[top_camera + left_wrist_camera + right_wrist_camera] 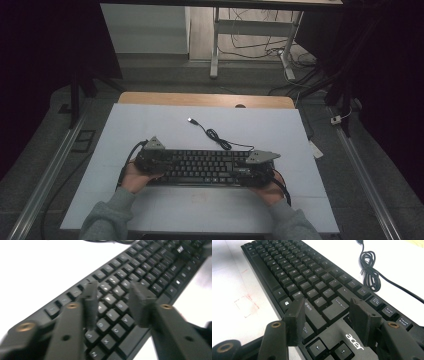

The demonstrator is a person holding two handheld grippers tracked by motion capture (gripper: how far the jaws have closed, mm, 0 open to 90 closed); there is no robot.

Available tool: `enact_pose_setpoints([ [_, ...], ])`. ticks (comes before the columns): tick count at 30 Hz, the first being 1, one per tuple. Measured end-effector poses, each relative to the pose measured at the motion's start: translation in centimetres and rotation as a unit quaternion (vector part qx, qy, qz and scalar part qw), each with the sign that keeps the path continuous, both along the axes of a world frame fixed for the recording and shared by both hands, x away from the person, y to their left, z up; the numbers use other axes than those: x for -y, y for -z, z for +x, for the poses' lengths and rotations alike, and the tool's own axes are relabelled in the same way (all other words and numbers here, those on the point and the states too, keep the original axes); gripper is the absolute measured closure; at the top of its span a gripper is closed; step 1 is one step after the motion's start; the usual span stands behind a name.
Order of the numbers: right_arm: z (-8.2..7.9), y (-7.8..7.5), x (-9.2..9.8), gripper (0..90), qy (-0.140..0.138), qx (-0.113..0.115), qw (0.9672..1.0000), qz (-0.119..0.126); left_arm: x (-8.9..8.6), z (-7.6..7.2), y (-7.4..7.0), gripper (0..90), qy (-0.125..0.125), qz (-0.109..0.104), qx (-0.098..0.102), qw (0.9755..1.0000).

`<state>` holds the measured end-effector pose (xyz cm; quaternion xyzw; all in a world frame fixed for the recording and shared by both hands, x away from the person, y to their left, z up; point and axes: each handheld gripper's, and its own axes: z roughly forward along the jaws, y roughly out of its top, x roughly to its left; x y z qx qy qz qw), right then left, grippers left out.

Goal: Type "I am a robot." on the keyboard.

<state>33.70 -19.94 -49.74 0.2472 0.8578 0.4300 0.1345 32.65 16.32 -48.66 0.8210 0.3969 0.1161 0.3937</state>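
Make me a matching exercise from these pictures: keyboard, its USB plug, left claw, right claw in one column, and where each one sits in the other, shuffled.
Things:
1 keyboard
2 USB plug
3 left claw
4 right claw

Places:
A over the arrow keys and Enter
B lying across the white mat
C over the letter keys
D beyond the keyboard, at the cable's far end

Pairs: 1-B, 2-D, 3-C, 4-A

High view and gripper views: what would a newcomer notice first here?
A black keyboard lies on the white table, near its front edge. One tool hangs over each end, the left tool and right tool both open above the keys. Behind it, its cable coils toward the table's middle.
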Motion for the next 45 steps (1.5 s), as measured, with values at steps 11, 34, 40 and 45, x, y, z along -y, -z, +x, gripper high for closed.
enact_pose_setpoints([
  [11,0.0,0.0,0.0,47.2,0.001,0.000,1.0000,-0.001,-0.9,0.2,-0.3,38.8,-0.021,-0.004,-0.001,0.9998],
  [34,0.9,-1.2,-1.9,48.2,0.010,-0.001,0.9998,0.019,-0.9,0.3,0.0,35.7,-0.019,0.009,-0.007,0.9998],
  [40,1.6,-1.2,-3.9,52.3,0.003,-0.010,0.9998,0.018,-0.8,0.4,0.1,35.4,-0.018,0.012,-0.008,0.9997],
  [45,2.2,-1.2,-5.2,62.8,-0.003,-0.015,0.9998,0.008,-0.7,0.4,0.2,35.1,-0.017,0.016,-0.010,0.9997],
])
